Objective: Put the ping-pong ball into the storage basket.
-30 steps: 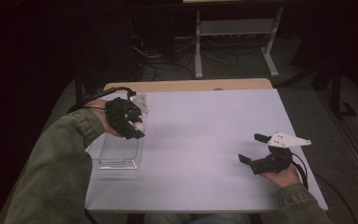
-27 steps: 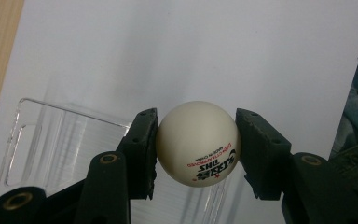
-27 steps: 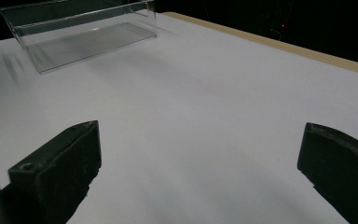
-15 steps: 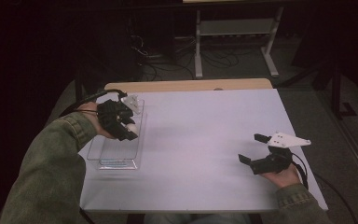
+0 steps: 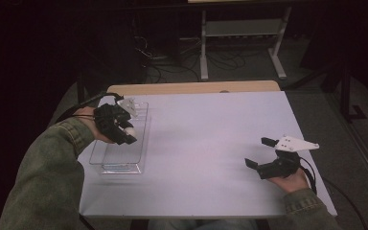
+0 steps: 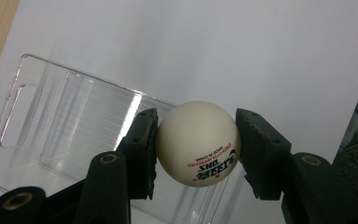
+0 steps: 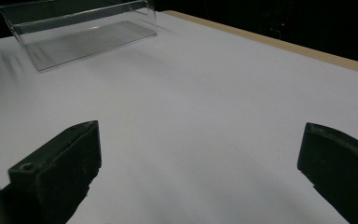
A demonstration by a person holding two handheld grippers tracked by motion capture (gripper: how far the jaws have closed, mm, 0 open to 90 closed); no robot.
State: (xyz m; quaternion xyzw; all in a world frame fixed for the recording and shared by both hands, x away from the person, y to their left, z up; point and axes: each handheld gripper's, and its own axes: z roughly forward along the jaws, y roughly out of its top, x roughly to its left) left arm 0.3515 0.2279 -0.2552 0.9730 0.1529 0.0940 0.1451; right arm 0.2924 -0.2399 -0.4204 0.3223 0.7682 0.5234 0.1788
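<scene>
The left gripper (image 6: 196, 144) clamps a white ping-pong ball (image 6: 197, 143) squarely between its two pads, above the clear plastic bin (image 5: 124, 158), which sits at nine o'clock on the table (image 5: 211, 143). At four o'clock, the right gripper (image 5: 262, 154) rests near the table with jaws wide, holding nothing.

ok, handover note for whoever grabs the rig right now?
Left gripper: shut on the ping-pong ball, held above the clear plastic bin at the table's left side.
Right gripper: open, nothing between the jaws, low over the white table at the right.
Done: ball picked up and brought over the bin.
Left: lower and release the ball into the bin, which looks empty.
</scene>
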